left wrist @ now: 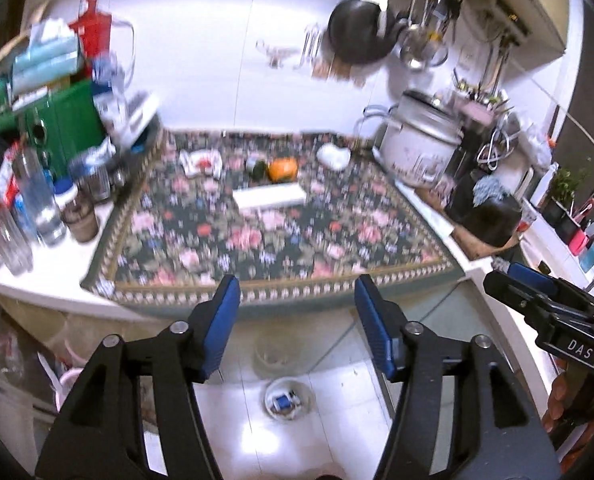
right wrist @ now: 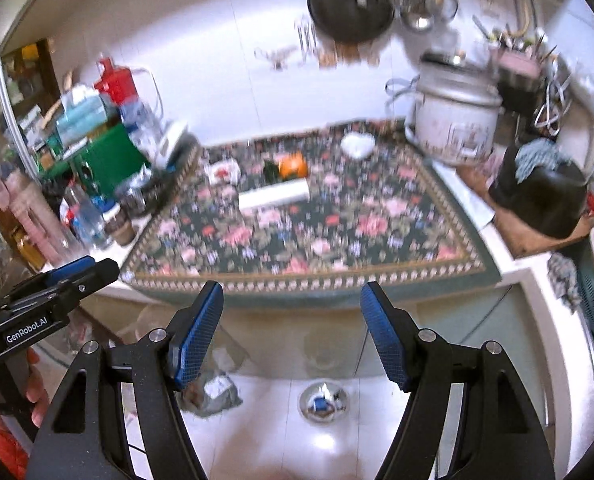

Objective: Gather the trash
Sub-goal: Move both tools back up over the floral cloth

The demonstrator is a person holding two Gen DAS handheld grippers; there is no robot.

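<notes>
Both tools hang above the near edge of a bench [left wrist: 37, 272] covered by a floral cloth [left wrist: 281, 236]. The left tool [left wrist: 297, 284] has its blue pads parted with nothing between them, and the right tool [right wrist: 291, 290] stands likewise open and empty.

The trash lies at the far side of the cloth: a crumpled red-and-white wrapper [left wrist: 201, 162] to the left, a crumpled white wad [left wrist: 334, 155] to the right near the rice cooker [left wrist: 419, 148], and between them an orange item [left wrist: 283, 169] touching a small dark green one [left wrist: 258, 168]. Just nearer than those two lies a long white box [left wrist: 269, 197]. The frames are too blurred to say what the orange and green items are.

Left of the cloth the bench is crowded with a clear bottle [left wrist: 43, 204], jars and a green box [left wrist: 71, 128]. On the right a black pot [left wrist: 493, 216] with a blue-grey rag on top sits on a wooden board. A black pan [left wrist: 357, 32] and ladles hang on the far wall.

Below the bench edge, on the white floor, a small round metal bowl [right wrist: 323, 400] sits between the right tool's fingers in the view, with a crumpled bag [right wrist: 217, 394] to its left.
</notes>
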